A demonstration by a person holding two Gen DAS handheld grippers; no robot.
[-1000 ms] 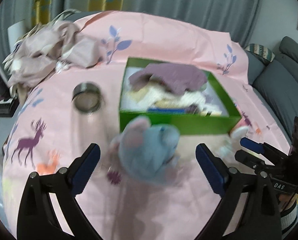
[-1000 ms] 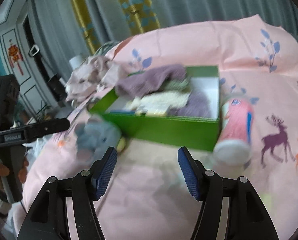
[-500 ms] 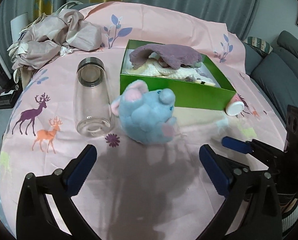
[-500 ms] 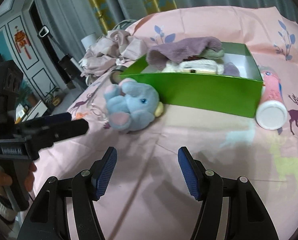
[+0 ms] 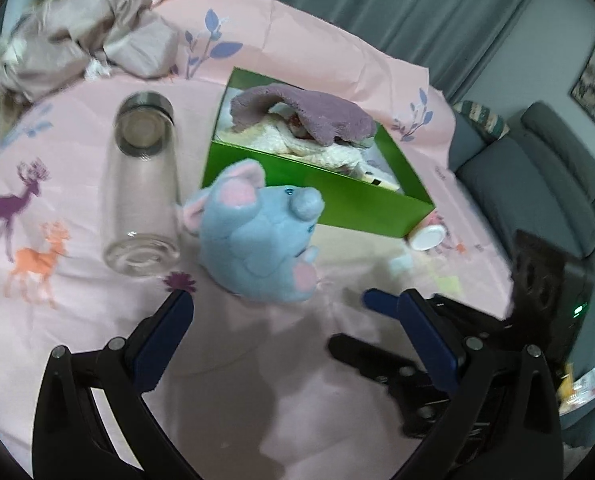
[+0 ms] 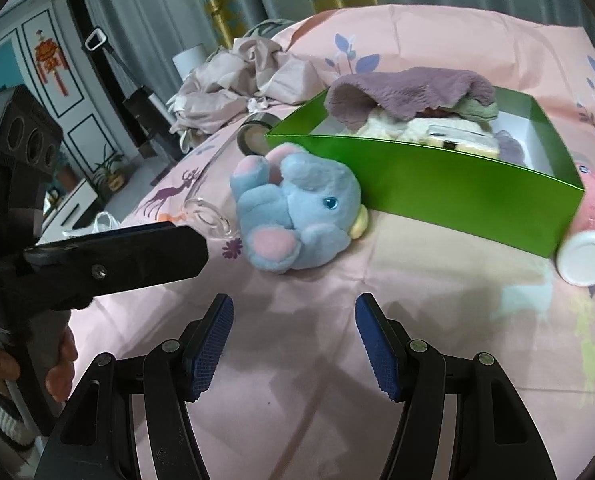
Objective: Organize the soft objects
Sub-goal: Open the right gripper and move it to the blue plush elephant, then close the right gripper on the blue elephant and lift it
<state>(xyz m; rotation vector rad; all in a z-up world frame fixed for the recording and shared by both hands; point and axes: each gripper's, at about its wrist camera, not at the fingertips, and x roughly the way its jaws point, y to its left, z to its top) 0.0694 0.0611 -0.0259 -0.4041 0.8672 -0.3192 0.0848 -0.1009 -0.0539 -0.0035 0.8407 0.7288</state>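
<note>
- You're holding the left gripper (image 5: 293, 308) with its jaws spread wide and nothing between them; it's hovering just short of the blue plush elephant (image 5: 259, 236).
- You're holding the right gripper (image 6: 293, 316) released too, blue pads apart, nothing in it, pointing at the pink deer-print sheet (image 6: 337, 380) near the elephant (image 6: 301, 216).
- The elephant is lying on its side on the sheet, just outside the green box (image 6: 437, 184), its head close to the box's front wall; can't tell if it's touching.
- Inside the box, a purple fleece cloth (image 6: 409, 88) is draping over cream fluffy items (image 6: 393, 124); the purple cloth is hanging past the box's left rim.
- A clear glass bottle (image 5: 143, 184) with a metal neck is lying on its side left of the elephant, near it, its base facing your left camera.
- A pink bottle with a white cap (image 6: 585, 236) is lying against the box's right corner.
- A crumpled beige cloth pile (image 5: 77, 44) is sitting well behind the box, to its left.
- In the right wrist view your left gripper's finger (image 6: 109, 256) is reaching in toward the elephant, your hand (image 6: 57, 360) gripping the handle.
</note>
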